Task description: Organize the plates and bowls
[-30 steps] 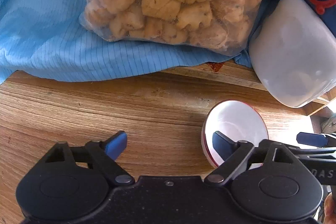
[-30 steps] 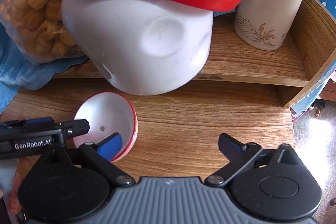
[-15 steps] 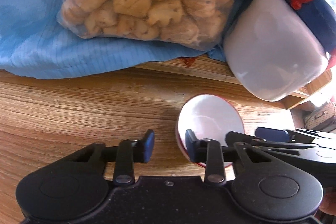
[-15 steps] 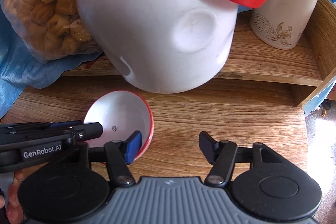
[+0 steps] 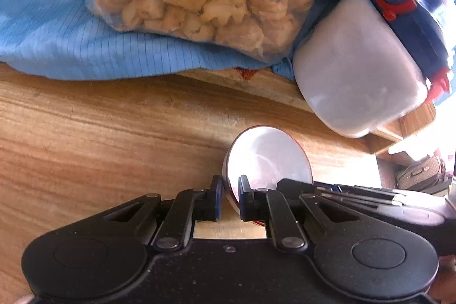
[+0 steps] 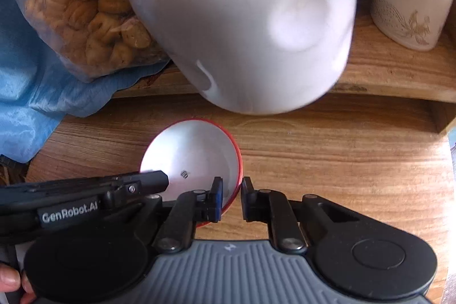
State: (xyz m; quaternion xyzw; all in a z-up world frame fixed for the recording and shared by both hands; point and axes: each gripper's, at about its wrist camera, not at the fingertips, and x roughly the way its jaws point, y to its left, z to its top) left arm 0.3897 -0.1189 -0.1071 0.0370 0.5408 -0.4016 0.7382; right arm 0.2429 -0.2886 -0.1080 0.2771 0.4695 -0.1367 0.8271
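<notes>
Small red-rimmed white bowl [image 5: 269,158] on the wooden table [image 5: 99,138], just before a white jug [image 5: 356,67]. Left gripper [image 5: 228,197] clamped on its left rim; right gripper [image 6: 230,197] clamped on its right rim.

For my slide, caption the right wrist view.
Right hand-held gripper shut on the rim of the bowl, left hand-held gripper at its opposite rim, on the table.
</notes>
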